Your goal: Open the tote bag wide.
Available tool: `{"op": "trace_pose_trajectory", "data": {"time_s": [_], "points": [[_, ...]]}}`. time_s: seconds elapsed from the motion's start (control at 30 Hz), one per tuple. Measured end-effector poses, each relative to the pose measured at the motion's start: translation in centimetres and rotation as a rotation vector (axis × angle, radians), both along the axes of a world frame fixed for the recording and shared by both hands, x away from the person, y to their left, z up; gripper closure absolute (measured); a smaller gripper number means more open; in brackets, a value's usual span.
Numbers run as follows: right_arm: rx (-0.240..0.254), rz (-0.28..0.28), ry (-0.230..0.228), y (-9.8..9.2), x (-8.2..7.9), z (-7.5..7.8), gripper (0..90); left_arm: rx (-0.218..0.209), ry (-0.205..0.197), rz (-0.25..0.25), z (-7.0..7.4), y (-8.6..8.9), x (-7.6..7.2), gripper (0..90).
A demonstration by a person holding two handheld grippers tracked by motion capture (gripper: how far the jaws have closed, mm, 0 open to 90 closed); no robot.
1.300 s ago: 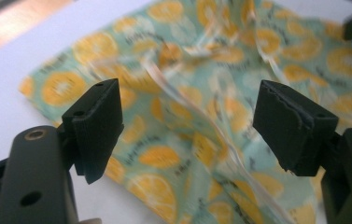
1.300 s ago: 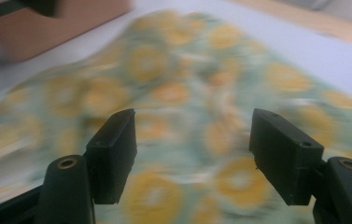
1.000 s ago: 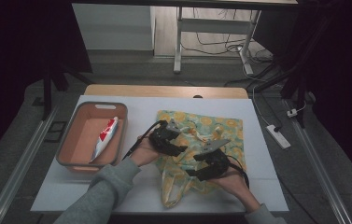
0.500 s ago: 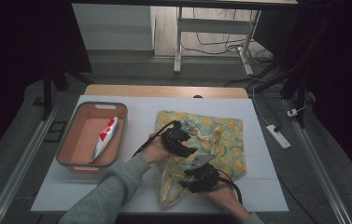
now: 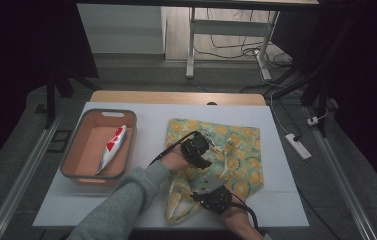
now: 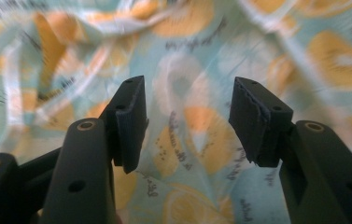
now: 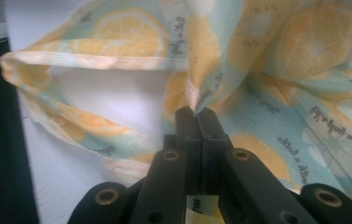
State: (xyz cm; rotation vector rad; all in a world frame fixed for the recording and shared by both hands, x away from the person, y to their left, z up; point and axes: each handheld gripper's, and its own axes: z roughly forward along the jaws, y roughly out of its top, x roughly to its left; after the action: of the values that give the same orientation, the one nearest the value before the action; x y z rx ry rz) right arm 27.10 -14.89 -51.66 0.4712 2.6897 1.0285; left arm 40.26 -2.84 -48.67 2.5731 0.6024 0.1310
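Thing in hand: a pale green cloth tote bag printed with yellow lemon slices (image 5: 226, 150) is spread flat on the white counter (image 5: 286, 200), right of centre in the high view, its mouth and looped handles (image 5: 178, 202) trailing toward the bottom edge of that frame.
Long axis: the bag is laid from the upper middle of the high view down toward the lower middle, body above, handles below.
Right tool: the right tool (image 5: 215, 197) is seen at the lower centre of the high view, on the bag's lower edge. In the right gripper view its jaws have just been closing and are now pressed together on a fold of the fabric (image 7: 193, 100); the right tool (image 7: 195, 114) is thus clamped on the bag.
Left tool: the left tool (image 5: 199, 150) is placed over the bag's middle, above the right one in the high view. In the left gripper view the left tool (image 6: 187, 116) stands moderately wide, its jaws having just been narrowing, with printed cloth behind the gap; nothing appears pinched, though blur leaves contact uncertain.
Deciding relation: the cloth lies straight ahead of and beneath the left tool, which is the nearer one to the bag's body; the held edge lies toward the frame's bottom.
Aside: an orange plastic bin (image 5: 76, 150) with a red and white tube (image 5: 112, 147) is set at the left, well apart.
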Motion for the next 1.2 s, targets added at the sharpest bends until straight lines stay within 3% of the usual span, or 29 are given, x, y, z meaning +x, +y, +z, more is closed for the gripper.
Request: {"op": "trace_pose_trajectory", "data": {"time_s": [0.03,0.1,0.2,0.37,0.5,0.67,0.9,1.2], "points": [[0.003,0.002,0.000,-0.1,-0.1,0.1,89.5,0.000,0.000,0.000,0.0,0.0,0.0,46.2],[0.011,0.005,0.001,-0.2,-0.4,0.1,89.5,0.057,-0.004,-0.002,-0.9,-0.4,0.1,46.7],[0.009,0.014,-0.001,-0.2,-0.6,0.2,89.6,0.092,0.002,-0.005,-1.7,-0.7,0.3,50.5],[0.016,0.017,-0.003,-0.4,-0.8,0.3,89.6,0.073,0.022,-0.014,-1.8,-0.6,0.5,67.2],[0.025,0.018,-0.008,-0.6,-1.0,0.5,89.6,0.068,0.030,-0.020,-1.8,-0.5,0.6,88.1],[0.040,0.020,-0.011,-0.9,-1.1,0.8,89.6,0.070,0.014,-0.014,-1.8,-0.2,0.6,89.0],[0.055,0.031,-0.028,-1.1,-1.7,1.4,89.7,-0.025,-0.026,0.042,0.1,1.5,0.9,89.0],[0.089,0.060,-0.024,-1.0,-2.4,1.8,89.7,-0.091,-0.074,0.113,1.7,3.4,1.6,89.0]]}}
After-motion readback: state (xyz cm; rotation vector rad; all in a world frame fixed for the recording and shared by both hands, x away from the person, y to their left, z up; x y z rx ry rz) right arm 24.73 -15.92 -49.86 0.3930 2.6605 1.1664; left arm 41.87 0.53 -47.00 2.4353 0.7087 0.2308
